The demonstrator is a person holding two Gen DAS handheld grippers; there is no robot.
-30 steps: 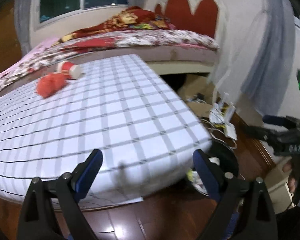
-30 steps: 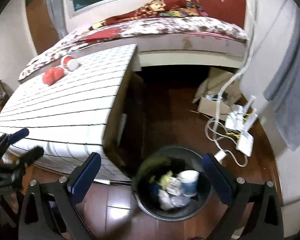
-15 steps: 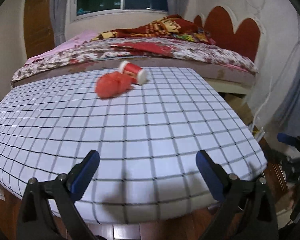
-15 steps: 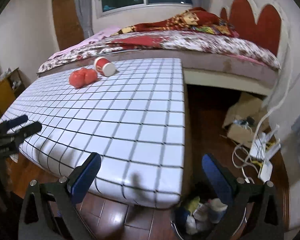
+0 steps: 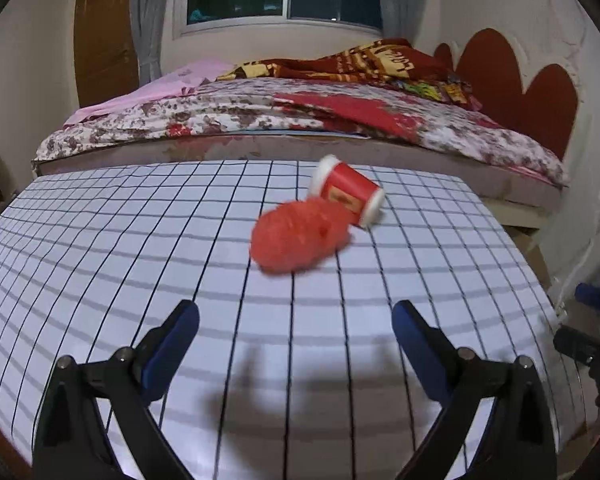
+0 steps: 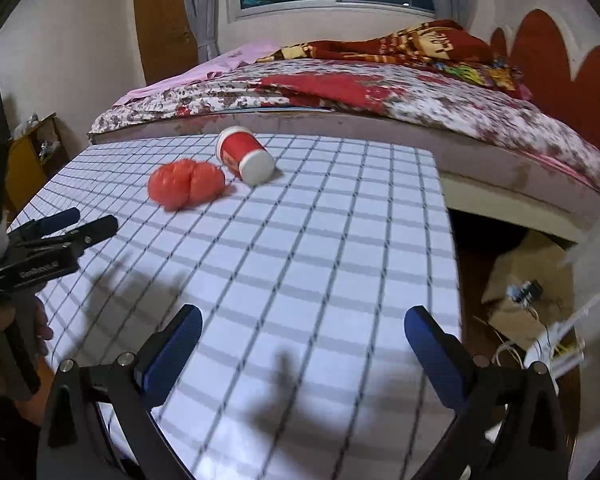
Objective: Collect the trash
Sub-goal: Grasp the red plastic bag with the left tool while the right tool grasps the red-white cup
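Red trash: a crumpled red wad (image 5: 298, 238) and a red paper cup (image 5: 347, 195) with a white lid lie touching each other on the checked counter (image 5: 140, 240), ahead of both tools and well apart from their tips.
Left tool: left tool (image 5: 296, 344) stands with its blue pads spread wide and nothing between them; the wad sits almost straight ahead of it, the cup just behind and to the right of the wad.
Right tool: right tool (image 6: 302, 344) is likewise spread wide and empty; from it the two pieces lie ahead and off to the left, with the left tool's tips (image 6: 84, 222) showing at its far left.
Step in hand: by my reading, the approach to the next pieces of trash, with nothing yet picked up.
Next move: probably carry a tool forward over the counter until its pads straddle one piece, then close on it.
Cup axis: the cup lies on its side, long axis flat on the counter and running diagonally across the left tool's line, lidded end near-right, base far-left.
Cup grip: pads would best close across the round wall, not end to end.
Wad axis: a rounded lump, slightly longer side to side, with no clear direction.
Risk: the cup may roll if nudged.
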